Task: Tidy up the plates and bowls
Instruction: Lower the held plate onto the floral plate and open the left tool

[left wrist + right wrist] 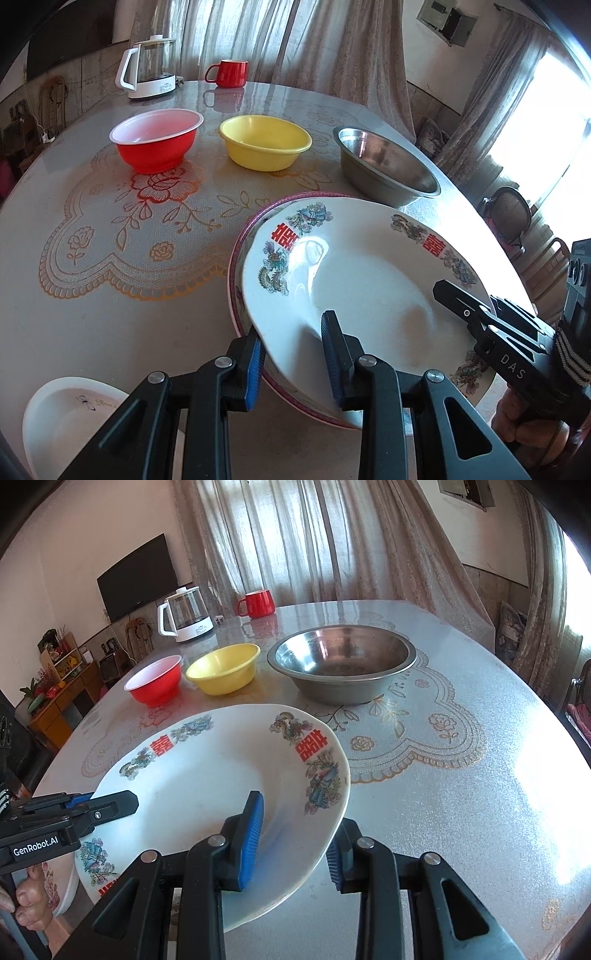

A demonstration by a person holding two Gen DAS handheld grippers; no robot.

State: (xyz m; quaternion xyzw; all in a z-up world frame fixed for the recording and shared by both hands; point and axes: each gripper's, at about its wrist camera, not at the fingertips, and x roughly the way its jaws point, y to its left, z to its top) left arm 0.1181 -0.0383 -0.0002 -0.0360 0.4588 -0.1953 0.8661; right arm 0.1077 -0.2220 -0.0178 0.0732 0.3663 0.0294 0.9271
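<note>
Glossy table (461, 812), curtains behind. Plate (369, 280) gripped at opposite rims by left gripper (295, 358) and right gripper (295, 842), above pink-rimmed plate (236, 254). Judged stiff, slick, breakable; rim hold best.

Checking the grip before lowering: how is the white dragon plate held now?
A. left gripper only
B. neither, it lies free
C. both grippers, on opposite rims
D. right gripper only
C: the left gripper and the right gripper each clamp a rim of the plate.
</note>
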